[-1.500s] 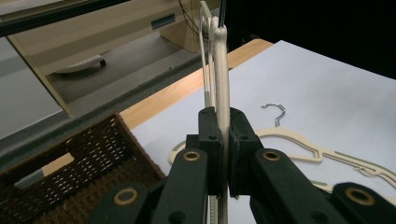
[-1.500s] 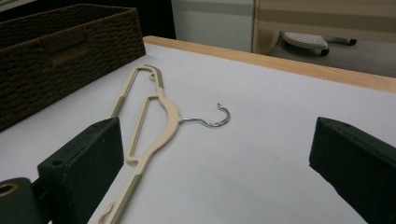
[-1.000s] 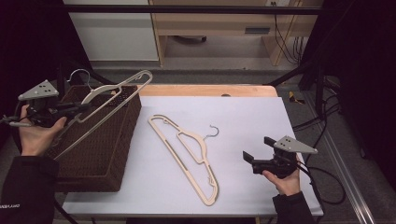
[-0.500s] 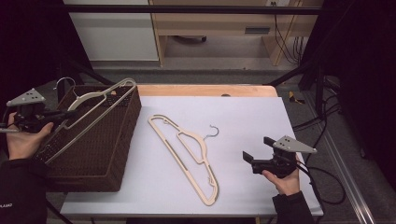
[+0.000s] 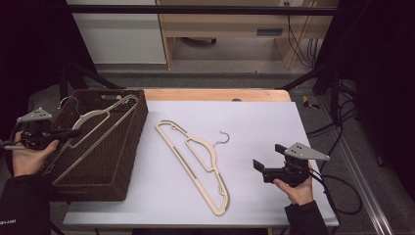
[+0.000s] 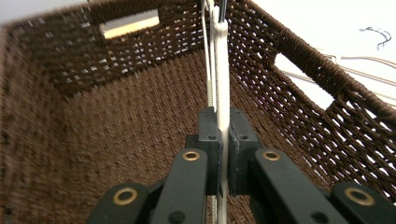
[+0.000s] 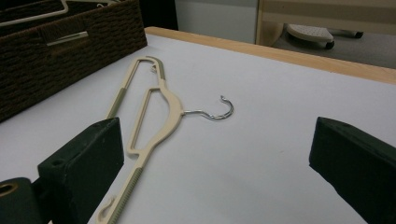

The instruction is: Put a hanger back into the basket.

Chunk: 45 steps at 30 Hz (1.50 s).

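High view: fixed above the person's side, facing forward and down, far enough to take in the whole white surface (image 5: 254,122), the basket (image 5: 100,147) at its left and floor beyond.

Left gripper view: rides the left gripper (image 6: 223,154), looking along its fingers (image 6: 208,140) down into the basket (image 6: 116,121), very near the weave.

Right gripper view: rides the right gripper (image 7: 219,172), low over the surface (image 7: 280,121), facing across it toward the basket (image 7: 60,51).

Shared: the hanger (image 5: 195,159) lying flat appears from above and close-up (image 7: 154,112); the basket shows in all three.
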Tool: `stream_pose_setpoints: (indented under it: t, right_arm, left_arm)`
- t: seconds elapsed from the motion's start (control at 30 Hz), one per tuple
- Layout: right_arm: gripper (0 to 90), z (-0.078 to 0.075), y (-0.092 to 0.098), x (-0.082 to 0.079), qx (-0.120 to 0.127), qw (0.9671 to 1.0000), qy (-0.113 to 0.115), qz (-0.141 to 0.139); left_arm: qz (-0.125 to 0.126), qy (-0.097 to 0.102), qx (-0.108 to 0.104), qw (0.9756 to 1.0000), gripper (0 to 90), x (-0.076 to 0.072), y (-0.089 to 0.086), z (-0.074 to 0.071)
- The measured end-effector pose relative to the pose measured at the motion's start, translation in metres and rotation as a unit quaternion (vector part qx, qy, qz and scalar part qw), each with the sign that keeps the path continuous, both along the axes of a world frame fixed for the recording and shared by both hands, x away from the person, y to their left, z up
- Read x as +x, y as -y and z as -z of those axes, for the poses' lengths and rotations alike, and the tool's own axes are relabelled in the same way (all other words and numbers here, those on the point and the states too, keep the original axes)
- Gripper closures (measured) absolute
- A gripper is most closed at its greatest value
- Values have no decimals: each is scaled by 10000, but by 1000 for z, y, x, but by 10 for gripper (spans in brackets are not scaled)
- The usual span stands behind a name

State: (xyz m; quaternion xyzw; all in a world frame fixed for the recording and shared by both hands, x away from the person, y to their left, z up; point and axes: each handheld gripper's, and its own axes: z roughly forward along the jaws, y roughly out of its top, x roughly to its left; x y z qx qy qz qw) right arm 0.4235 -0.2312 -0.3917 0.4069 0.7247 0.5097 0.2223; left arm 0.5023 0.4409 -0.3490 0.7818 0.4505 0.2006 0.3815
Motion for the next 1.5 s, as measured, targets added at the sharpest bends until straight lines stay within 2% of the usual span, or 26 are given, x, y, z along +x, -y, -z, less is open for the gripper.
stream_pose_setpoints:
  t: [0.1,0.17,0.27,0.4,0.53,0.57,0.63,0.67,0.8,0.97,1.07,1.17,1.23,1.33,1.4,1.5]
  right_arm:
    - [35,1,-1,0,0,10000,-17,2]
    - [35,1,-1,0,-20,10000,-17,9]
    - [35,1,-1,0,-22,10000,-13,5]
    - [35,1,-1,0,-18,10000,-13,3]
    - [35,2,-2,1,-33,10000,-27,-8]
    - [35,3,-3,1,-33,10000,-42,-16]
    - [35,3,-3,1,-39,10000,-47,-6]
    - [35,3,-3,1,-42,10000,-38,-12]
    - [35,3,-3,1,-37,10000,-33,-11]
    - [35,3,-3,1,-43,10000,-45,-16]
    - [35,3,-3,1,-28,10000,-50,-17]
    - [36,3,-3,1,-36,10000,-41,-15]
    - [35,3,-3,1,-34,10000,-43,-17]
    - [35,3,-3,1,-40,10000,-40,-18]
    - [36,2,-2,0,-14,10000,-25,-15]
    - [37,1,-1,0,0,10000,1,-5]
  left_arm:
    - [-69,-62,27,10000,858,4,4,7]
    - [-126,-176,113,9997,857,6,6,12]
    - [-255,-311,125,9991,853,9,5,21]
    - [-547,-515,205,9970,839,10,-3,30]
    - [-802,-580,234,9948,823,12,-5,30]
    - [-887,-595,277,9939,818,12,-6,31]
    - [-1061,-654,501,9909,778,13,-8,32]
    - [-1139,-709,524,9896,753,13,-10,33]
    - [-1418,-875,421,9851,700,13,-17,36]
    - [-1593,-1023,553,9804,602,16,-17,39]
    - [-1708,-1081,541,9779,550,16,-18,40]
    - [-1723,-1061,419,9784,531,14,-20,38]
    - [-1733,-1064,432,9782,519,13,-20,37]
    - [-1816,-964,333,9781,505,9,-22,33]
    - [-1854,-772,218,9794,493,5,-22,27]
    - [-1753,-367,36,9838,458,-4,-16,14]
